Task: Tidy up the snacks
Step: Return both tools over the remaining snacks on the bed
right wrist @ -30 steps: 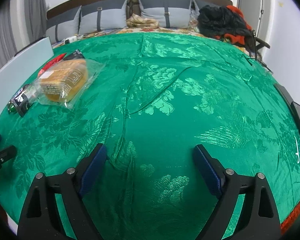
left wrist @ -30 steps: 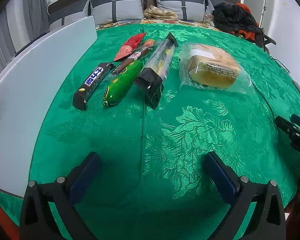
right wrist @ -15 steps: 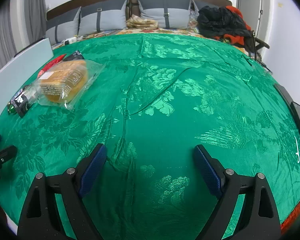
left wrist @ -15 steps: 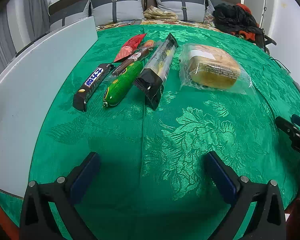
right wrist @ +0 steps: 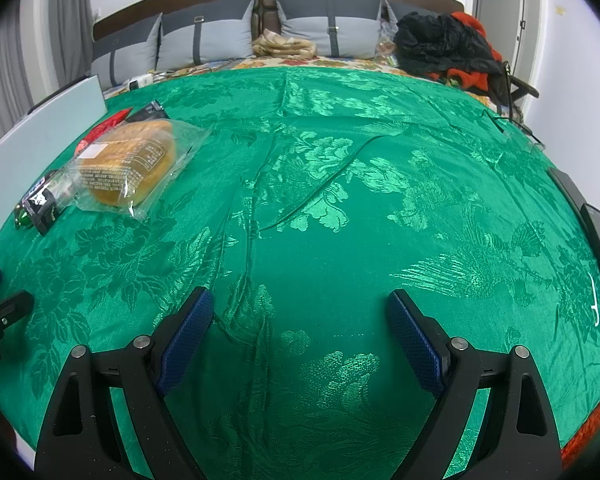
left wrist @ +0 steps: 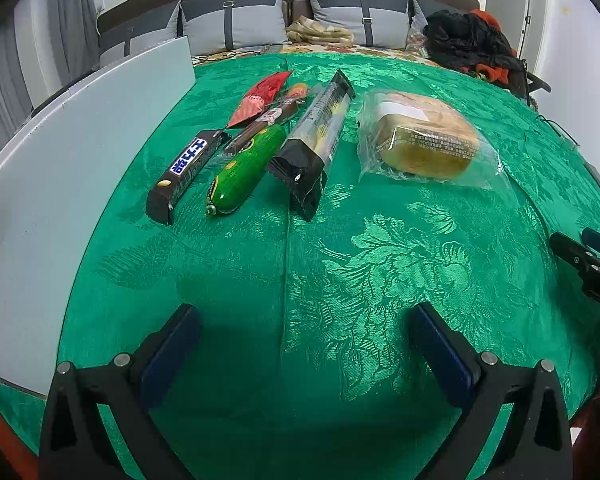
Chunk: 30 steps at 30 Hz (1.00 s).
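— Green brocade cloth [left wrist: 380, 248] fills both wrist views. Where do the snacks lie from the left claw [left wrist: 300, 344]?

— Well ahead of it, in a row. Ahead and left is a black chocolate bar [left wrist: 186, 172]; just right of that a green sausage [left wrist: 246, 168], with a brown stick [left wrist: 266, 124] and a red packet [left wrist: 260, 96] behind them. Straight ahead lies a long black-ended pack [left wrist: 318, 136]. Ahead and right is bread in a clear bag [left wrist: 428, 140].

— And the claw itself?

— Spread wide, blue pads [left wrist: 172, 352] far apart, holding nothing.

— The right claw [right wrist: 300, 336]?

— Also released and wide, with only cloth between its pads. The bagged bread sits far ahead to its left [right wrist: 128, 164], the other snacks mostly hidden behind it. A white board [left wrist: 60, 184] stands left of the row.
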### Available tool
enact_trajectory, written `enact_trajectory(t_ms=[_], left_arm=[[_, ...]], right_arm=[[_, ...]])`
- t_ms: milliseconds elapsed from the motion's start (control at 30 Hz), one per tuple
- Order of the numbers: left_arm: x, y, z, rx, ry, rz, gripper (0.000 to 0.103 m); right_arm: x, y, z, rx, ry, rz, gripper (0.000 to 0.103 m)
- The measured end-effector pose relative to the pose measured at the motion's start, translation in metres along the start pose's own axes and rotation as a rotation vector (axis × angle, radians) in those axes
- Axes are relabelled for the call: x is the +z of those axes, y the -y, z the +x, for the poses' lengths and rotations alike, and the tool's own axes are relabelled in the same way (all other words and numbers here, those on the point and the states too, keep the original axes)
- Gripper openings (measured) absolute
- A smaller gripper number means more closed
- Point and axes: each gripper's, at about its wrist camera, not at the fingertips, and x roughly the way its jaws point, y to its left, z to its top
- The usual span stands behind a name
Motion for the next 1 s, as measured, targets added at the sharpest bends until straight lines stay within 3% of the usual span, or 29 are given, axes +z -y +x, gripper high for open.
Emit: enact_trajectory(t_ms=[600, 767, 933, 1000], left_arm=[[-0.001, -0.001, -0.001, -0.005, 0.004, 0.004, 0.103], [0.005, -0.008, -0.001, -0.023, -0.052, 0.002, 0.103], [0.008, -0.023, -0.011, -0.065, -0.019, -0.075, 0.102], [0.017, -0.025, -0.02, -0.065, 0.023, -0.079, 0.095]], right_arm=[[0.0, 0.001, 0.0, 0.0, 0.0, 0.0, 0.091], [0.0, 0.001, 0.0, 0.0, 0.001, 0.0, 0.091], [0.001, 0.001, 0.0, 0.001, 0.001, 0.0, 0.091], [0.0, 0.001, 0.0, 0.001, 0.001, 0.0, 0.091]])
